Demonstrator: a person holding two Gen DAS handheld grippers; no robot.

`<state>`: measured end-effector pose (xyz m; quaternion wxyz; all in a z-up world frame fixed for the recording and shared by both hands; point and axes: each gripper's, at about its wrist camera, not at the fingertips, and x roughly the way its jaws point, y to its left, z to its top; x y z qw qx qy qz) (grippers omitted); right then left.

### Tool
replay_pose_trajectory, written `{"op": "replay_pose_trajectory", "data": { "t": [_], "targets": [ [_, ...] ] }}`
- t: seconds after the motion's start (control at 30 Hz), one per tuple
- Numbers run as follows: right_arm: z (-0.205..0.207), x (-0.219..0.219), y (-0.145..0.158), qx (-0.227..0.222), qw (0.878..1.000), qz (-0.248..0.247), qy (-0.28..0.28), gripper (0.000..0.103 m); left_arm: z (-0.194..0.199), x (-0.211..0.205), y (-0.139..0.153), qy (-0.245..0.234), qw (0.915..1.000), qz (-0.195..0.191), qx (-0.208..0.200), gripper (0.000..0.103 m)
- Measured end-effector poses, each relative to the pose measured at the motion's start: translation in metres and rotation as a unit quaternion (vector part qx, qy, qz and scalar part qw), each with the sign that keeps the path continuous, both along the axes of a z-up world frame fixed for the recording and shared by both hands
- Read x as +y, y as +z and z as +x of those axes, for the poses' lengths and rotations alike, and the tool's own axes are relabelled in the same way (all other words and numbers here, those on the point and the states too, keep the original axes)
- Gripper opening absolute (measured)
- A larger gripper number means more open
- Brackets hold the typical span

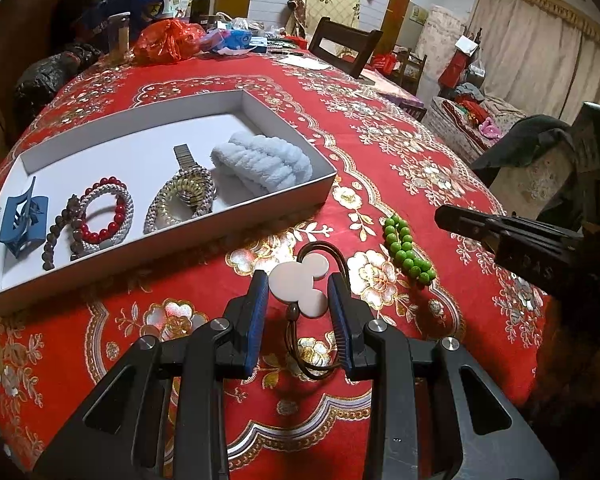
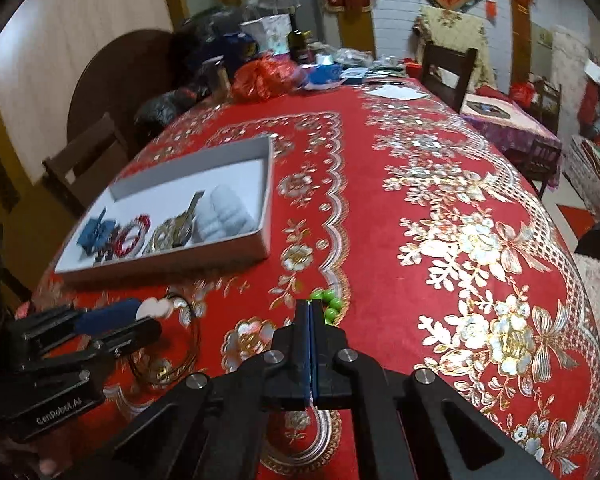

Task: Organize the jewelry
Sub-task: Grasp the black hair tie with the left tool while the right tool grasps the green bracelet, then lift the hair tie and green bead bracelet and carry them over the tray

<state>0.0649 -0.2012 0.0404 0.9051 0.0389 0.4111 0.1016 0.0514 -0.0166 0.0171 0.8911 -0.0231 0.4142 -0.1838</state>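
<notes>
between the blue pads of the left gripper (image 1: 299, 292) sits a white mouse-shaped charm (image 1: 299, 286) on a brown cord (image 1: 308, 354), the pads closed against its sides just above the red floral tablecloth (image 1: 440, 128). just right of that gripper lies a green bead bracelet (image 1: 407, 251), and ahead to its left a white tray (image 1: 316, 196) holds a blue hair claw (image 1: 22, 222), red bead bracelet (image 1: 107, 216), watch (image 1: 188, 178) and pale fluffy scrunchie (image 1: 262, 160). the right gripper (image 2: 311, 312) is fully closed on nothing, its tips just short of the green beads.
</notes>
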Motion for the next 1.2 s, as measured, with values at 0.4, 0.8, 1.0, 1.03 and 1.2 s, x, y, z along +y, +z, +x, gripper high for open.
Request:
{"op": "replay_pose_trajectory", "data": {
  "t": [0.4,0.8,1.0,1.03,1.2],
  "targets": [
    [0.019,0.018,-0.032,0.058,0.998,-0.037,0.015,0.018,0.000,0.000,-0.003,-0.004,1.0000,-0.004,0.002,0.029],
    [0.006,0.024,-0.032,0.065,0.994,-0.082,0.031,0.009,0.001,0.001,-0.003,-0.002,1.0000,-0.005,0.003,0.029],
    [-0.011,0.017,-0.003,0.006,0.998,-0.060,0.017,0.008,0.001,0.006,0.001,0.000,1.0000,-0.006,-0.001,0.029],
    [-0.015,0.016,0.003,-0.006,0.999,-0.050,0.015,0.008,0.001,0.007,0.001,0.000,1.0000,-0.007,-0.002,0.029],
    [-0.028,0.004,0.025,-0.039,0.999,0.002,-0.001,0.008,0.000,0.014,0.010,0.004,0.9998,-0.016,-0.011,0.029]
  ]
}}
